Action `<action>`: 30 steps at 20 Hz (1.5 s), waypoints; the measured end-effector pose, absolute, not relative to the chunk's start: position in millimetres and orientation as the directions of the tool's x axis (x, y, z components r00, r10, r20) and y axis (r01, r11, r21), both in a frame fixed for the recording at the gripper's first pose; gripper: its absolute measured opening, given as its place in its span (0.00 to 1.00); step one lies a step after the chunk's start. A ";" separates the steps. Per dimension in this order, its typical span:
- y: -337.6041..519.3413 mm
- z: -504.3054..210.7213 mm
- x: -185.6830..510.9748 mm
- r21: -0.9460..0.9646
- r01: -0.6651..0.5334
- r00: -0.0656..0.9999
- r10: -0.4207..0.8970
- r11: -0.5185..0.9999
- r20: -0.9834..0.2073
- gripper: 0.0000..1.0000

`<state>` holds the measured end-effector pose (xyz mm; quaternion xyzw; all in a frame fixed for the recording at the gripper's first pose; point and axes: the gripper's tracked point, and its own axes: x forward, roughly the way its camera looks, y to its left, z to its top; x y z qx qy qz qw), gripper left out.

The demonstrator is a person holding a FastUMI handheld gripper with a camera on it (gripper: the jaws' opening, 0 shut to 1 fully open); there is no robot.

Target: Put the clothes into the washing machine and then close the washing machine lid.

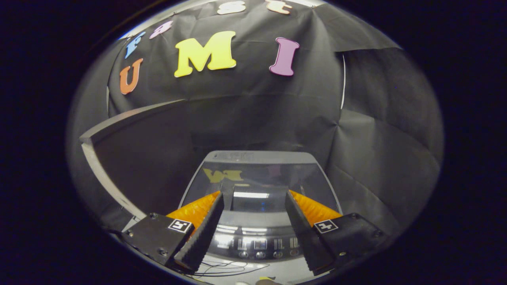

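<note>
Washing machine point(259, 166) lid closed, fingers point(254, 198) spread above control panel point(259, 242)

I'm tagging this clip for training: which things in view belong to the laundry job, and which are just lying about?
Belongs to the job:
washing machine, its glass lid lying shut
control panel at its near edge
hand-held gripper, fingers open above the lid, holding nothing

Just lying about:
thin wires below the panel
grey shelf edge beside the machine

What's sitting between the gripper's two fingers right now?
In the gripper view, the open gripper holds nothing; between its fingers show the grey washing machine's closed glass lid and button panel.
</note>
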<state>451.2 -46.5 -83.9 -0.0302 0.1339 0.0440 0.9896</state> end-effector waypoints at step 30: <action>-13.6 -74.3 -39.4 -0.028 0.052 0.997 -0.053 0.998 -0.060 0.97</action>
